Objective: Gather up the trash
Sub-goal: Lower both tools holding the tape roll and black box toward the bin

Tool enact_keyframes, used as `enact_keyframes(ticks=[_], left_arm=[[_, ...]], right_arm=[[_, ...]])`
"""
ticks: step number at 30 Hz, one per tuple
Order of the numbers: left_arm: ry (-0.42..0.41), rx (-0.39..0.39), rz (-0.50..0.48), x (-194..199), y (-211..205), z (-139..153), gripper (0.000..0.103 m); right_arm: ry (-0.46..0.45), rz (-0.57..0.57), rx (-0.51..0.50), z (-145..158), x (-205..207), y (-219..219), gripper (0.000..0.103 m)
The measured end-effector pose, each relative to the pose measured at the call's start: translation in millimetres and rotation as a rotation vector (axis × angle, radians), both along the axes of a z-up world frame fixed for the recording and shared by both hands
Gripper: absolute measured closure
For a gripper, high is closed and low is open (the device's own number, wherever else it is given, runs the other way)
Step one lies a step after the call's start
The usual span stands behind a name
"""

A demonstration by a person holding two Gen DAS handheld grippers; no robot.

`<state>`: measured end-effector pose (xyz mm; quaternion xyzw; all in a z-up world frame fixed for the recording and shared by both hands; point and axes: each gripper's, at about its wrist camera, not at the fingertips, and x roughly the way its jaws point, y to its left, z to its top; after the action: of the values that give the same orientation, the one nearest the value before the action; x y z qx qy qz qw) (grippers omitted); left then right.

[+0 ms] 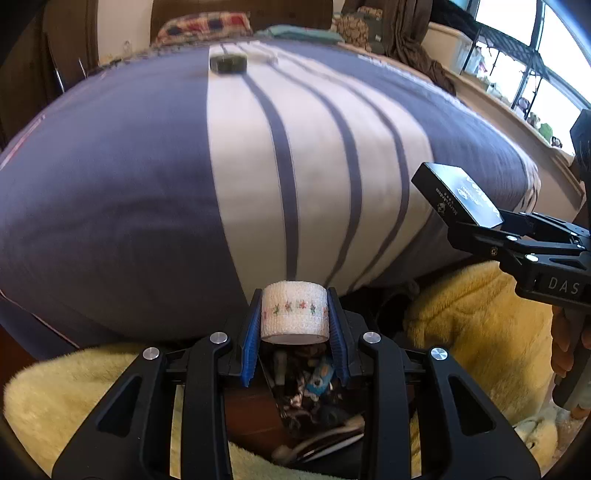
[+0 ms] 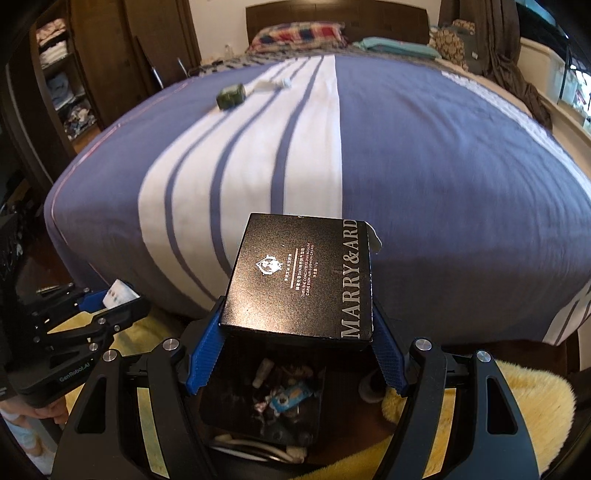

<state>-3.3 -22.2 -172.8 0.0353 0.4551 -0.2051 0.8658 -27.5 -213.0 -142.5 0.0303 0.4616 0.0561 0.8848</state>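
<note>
My left gripper (image 1: 294,314) is shut on a white bandage roll (image 1: 294,314) with a coloured star band; it also shows in the right wrist view (image 2: 118,293). It hangs above a dark trash bin (image 1: 314,413) holding wrappers. My right gripper (image 2: 299,325) is shut on a black "MARRY&ARD" box (image 2: 299,277), seen from the side in the left wrist view (image 1: 456,194), also above the bin (image 2: 266,402). On the striped bed, far off, lie a dark green roll (image 1: 228,62) (image 2: 231,96) and a white crumpled tube (image 2: 271,85).
The bed with a purple-and-white striped cover (image 2: 443,166) fills the view ahead. A yellow fluffy rug (image 1: 480,325) lies around the bin. Pillows (image 2: 299,35) sit at the headboard, shelves (image 2: 59,74) at the left, windows (image 1: 535,74) at the right.
</note>
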Motion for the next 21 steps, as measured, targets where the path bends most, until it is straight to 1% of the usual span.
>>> enact_keyframes(ticks=[9,16,21], left_arm=[[0.09,0.03,-0.021,-7.1,-7.3,-41.0,0.072],[0.148,0.064,-0.035,-11.7,-17.4,-67.4,0.072],[0.189,0.068,-0.043,-9.5,-22.4,-82.7,0.072]], right_arm=[[0.088,0.014,0.015,-34.0,-4.5,0.7,0.03],[0.134,0.015,0.023,-51.3,-5.4,0.4,0.03],[0.18,0.018,0.035,-66.1,-4.9,1.5,0.03]])
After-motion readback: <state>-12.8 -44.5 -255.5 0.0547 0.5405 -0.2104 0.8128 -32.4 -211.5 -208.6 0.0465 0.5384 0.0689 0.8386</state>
